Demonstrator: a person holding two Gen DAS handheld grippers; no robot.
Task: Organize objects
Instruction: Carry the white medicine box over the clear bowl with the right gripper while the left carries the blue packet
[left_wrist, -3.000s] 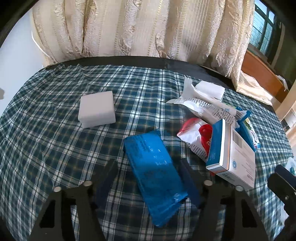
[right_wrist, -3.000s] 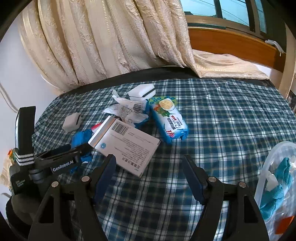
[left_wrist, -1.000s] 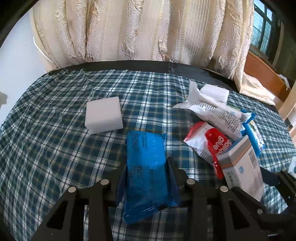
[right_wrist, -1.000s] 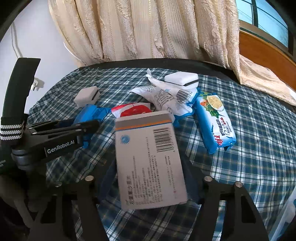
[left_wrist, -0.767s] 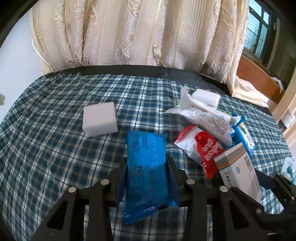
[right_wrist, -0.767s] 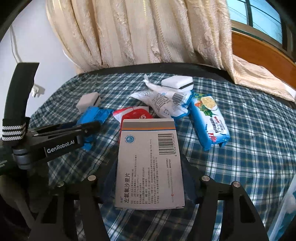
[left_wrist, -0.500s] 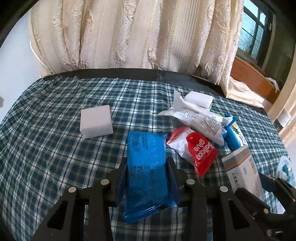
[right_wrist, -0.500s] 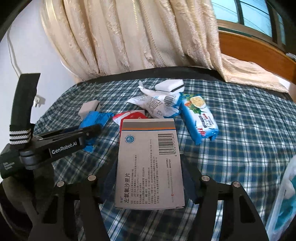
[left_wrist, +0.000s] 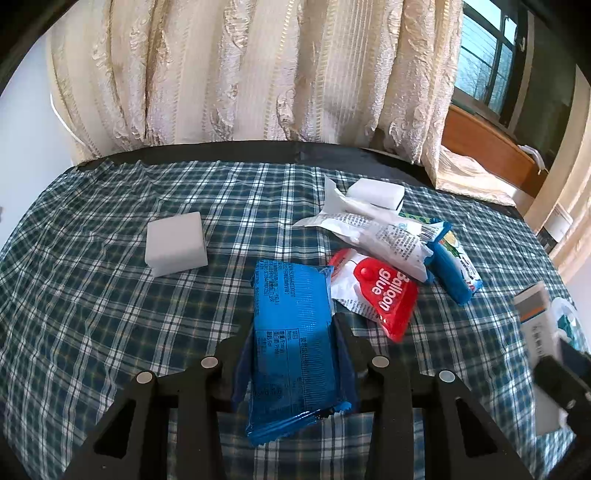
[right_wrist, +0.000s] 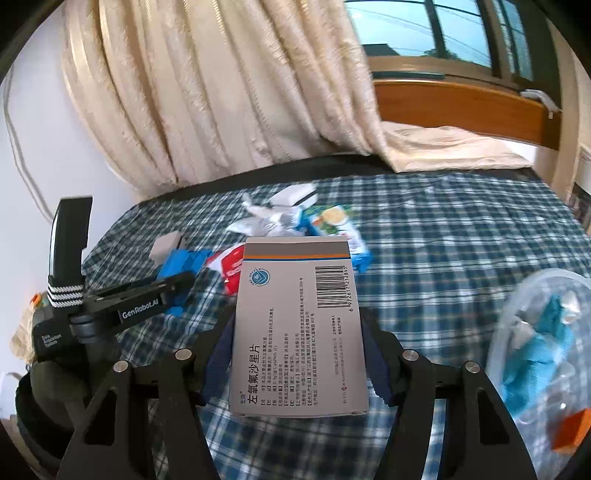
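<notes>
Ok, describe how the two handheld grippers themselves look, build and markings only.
Both are matte black, angular frames with triangular cut-outs and silver round bolts, ending in dark blue finger pads. The left gripper, seen from the right wrist camera, carries white "GenRobot.AI" lettering and a black strap with white stripes. The right gripper shows no lettering.

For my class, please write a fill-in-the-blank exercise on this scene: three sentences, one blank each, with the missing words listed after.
1. The left gripper is shut on a ____ packet.
2. The right gripper holds a flat box printed with a black ____.
3. The red pouch on the checked cloth reads "Balloon ____".

Missing words: blue; barcode; glue
</notes>
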